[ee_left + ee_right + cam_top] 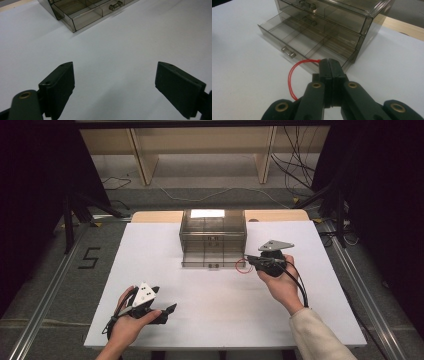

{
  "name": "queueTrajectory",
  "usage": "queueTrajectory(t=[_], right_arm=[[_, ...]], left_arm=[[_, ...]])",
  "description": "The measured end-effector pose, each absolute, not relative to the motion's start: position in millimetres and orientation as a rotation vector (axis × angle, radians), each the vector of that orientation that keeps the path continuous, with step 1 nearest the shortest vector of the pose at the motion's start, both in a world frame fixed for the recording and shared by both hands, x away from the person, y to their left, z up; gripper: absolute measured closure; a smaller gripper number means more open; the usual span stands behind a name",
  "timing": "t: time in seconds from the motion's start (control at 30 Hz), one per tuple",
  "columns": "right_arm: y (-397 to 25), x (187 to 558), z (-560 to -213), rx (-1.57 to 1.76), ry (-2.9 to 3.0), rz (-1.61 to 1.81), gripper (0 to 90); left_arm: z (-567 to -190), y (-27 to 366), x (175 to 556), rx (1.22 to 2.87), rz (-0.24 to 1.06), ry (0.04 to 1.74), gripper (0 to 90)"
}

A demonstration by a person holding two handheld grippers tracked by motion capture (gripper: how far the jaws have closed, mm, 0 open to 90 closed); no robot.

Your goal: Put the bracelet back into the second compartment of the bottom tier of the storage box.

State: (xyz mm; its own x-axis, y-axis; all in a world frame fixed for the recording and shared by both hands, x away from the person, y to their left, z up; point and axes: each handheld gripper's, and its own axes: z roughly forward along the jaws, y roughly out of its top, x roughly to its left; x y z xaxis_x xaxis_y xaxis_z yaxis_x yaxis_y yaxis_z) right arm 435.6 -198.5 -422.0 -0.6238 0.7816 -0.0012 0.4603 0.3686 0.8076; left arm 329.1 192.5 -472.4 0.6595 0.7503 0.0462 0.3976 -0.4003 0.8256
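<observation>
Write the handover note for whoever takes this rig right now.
Right gripper: shut on the red rubber band, held beside the right front corner of the open bottom drawer.
Left gripper: open, holding nothing, low over the white table near the front left.
Done: bottom drawer of the clear drawer organizer pulled out, band picked up.
Left: probably drop the band into a compartment, then close the drawer.

A clear smoky plastic drawer cabinet (213, 237) stood at the centre of the high view, toward the far edge of the white table (210, 305), its bottom drawer (304, 43) pulled out toward the lower frame. Just right of that drawer, the right gripper (248, 260) pinched a thin red loop of cord (293, 76), which hung just before the drawer's right corner. The left gripper (170, 310) sat at the lower left of the frame, well apart from the cabinet, jaws spread over bare table.
</observation>
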Motion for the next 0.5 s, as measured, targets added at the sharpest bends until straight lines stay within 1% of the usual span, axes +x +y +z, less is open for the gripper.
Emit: queueTrajectory(t=[0.5], right_arm=[[-184.6, 443.7, -421.1, 1.053, 2.26, 1.138, 90.0]], left_arm=[[-472.5, 192.8, 329.7, 2.032, 0.529, 0.889, 15.9]])
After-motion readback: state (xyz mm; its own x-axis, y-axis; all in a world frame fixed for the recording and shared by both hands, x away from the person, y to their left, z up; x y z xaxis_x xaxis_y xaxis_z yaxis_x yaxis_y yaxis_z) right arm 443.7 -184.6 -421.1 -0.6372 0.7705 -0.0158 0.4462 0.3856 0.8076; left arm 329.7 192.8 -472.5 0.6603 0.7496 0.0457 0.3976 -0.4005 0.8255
